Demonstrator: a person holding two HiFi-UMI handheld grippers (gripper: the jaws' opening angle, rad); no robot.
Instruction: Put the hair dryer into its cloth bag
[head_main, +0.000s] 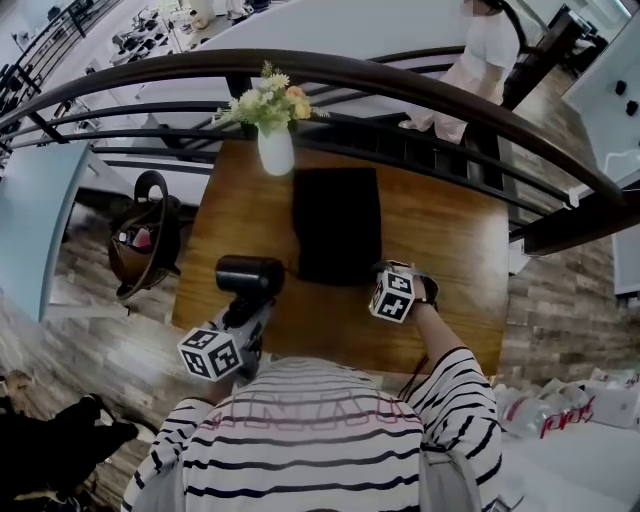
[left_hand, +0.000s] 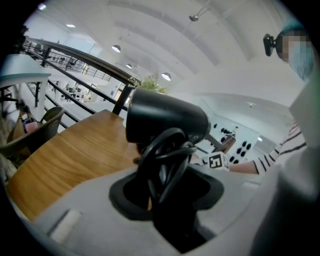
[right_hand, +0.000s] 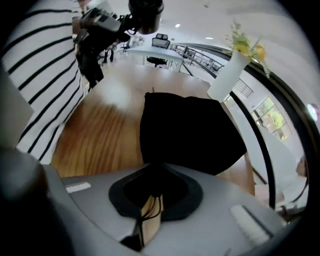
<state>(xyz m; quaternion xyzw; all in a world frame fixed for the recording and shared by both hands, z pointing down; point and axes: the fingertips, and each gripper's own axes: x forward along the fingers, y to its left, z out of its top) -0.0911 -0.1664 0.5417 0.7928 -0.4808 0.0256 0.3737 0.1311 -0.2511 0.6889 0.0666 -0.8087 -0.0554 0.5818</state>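
Observation:
The black hair dryer (head_main: 250, 272) stands raised over the table's near left, its cord looped round the handle. My left gripper (head_main: 246, 308) is shut on that handle; in the left gripper view the dryer's barrel (left_hand: 165, 120) fills the middle above the jaws (left_hand: 167, 195). The black cloth bag (head_main: 337, 225) lies flat in the middle of the wooden table (head_main: 440, 230). My right gripper (head_main: 380, 272) is at the bag's near right corner, pointing steeply down. In the right gripper view the bag (right_hand: 190, 130) runs into the jaws (right_hand: 150, 212), whose pads pinch its thin black edge.
A white vase of flowers (head_main: 275, 150) stands at the table's far edge, just behind the bag. A dark railing (head_main: 400, 75) curves behind the table. A brown handbag (head_main: 145, 245) sits on a seat at the left. A person (head_main: 480, 60) stands at the far right.

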